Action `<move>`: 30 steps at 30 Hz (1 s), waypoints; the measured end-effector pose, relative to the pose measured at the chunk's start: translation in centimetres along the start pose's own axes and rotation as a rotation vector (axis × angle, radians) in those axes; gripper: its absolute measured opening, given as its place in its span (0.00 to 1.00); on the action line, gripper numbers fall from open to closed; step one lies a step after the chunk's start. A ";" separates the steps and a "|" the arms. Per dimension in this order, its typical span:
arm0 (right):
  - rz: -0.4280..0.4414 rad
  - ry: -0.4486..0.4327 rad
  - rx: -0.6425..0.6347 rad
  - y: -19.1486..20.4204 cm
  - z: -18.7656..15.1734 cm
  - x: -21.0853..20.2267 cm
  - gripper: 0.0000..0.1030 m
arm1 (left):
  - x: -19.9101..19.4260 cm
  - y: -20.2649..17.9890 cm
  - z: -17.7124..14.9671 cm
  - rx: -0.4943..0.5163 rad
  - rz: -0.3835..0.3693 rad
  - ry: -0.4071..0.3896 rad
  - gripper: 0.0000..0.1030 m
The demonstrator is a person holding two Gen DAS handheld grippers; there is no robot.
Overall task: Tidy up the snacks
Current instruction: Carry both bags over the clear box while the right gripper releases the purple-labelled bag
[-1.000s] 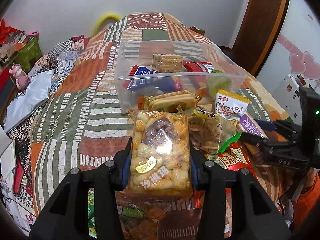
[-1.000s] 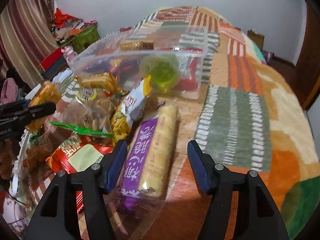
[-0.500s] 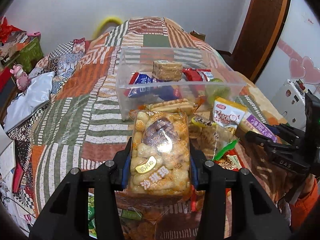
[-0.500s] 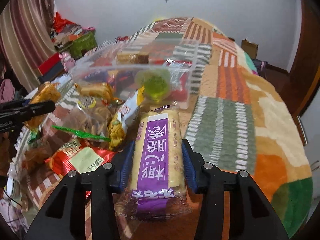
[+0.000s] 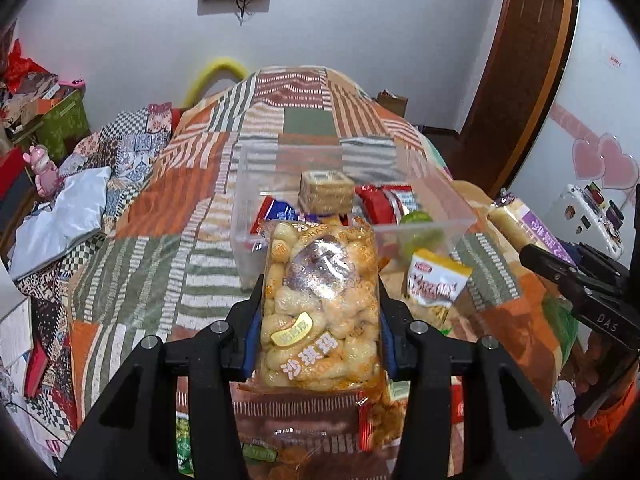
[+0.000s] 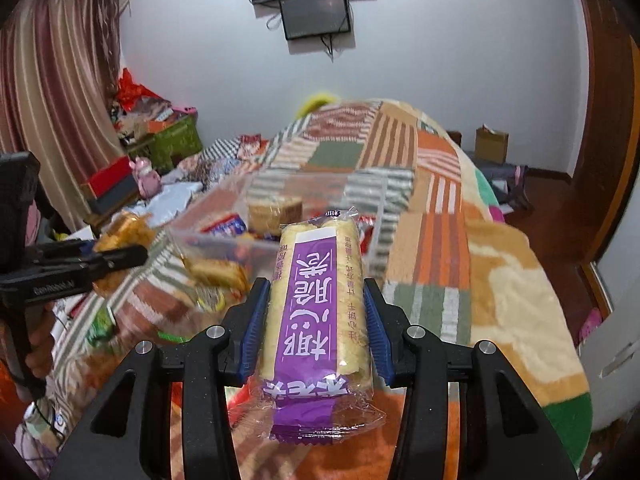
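We hold two light, crinkly packs. Our left gripper (image 5: 320, 316) pinches the clear bag of puffed snacks (image 5: 320, 304) by its sides at frame centre; the contents crush easily, so gentle pressure suits. Our right gripper (image 6: 316, 330) has its fingers (image 6: 256, 320) clamped across the purple-labelled roll pack (image 6: 316, 320), slippery film over soft cake. The clear bin (image 5: 436, 232) sits just beyond, on the bed (image 5: 132, 264).
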State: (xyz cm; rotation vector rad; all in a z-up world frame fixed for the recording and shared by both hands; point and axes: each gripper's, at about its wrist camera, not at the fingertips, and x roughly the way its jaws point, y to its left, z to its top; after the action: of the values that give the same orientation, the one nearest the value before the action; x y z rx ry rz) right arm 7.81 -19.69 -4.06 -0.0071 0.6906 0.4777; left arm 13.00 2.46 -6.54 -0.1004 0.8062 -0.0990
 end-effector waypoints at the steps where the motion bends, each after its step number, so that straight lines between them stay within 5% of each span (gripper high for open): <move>1: 0.002 -0.006 -0.003 0.1 0.2 0.0 0.41 | 0.1 -0.1 0.3 0.001 -0.002 -0.004 0.44; 30: 0.040 0.086 -0.028 1.4 4.6 10.3 0.41 | 9.3 1.7 6.0 -0.045 -0.007 0.039 0.44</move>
State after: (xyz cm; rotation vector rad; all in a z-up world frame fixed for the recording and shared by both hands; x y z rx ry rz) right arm 16.87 -13.38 -6.60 -0.0409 0.7694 0.5280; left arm 23.80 3.27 -9.29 -0.1439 0.8476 -0.0898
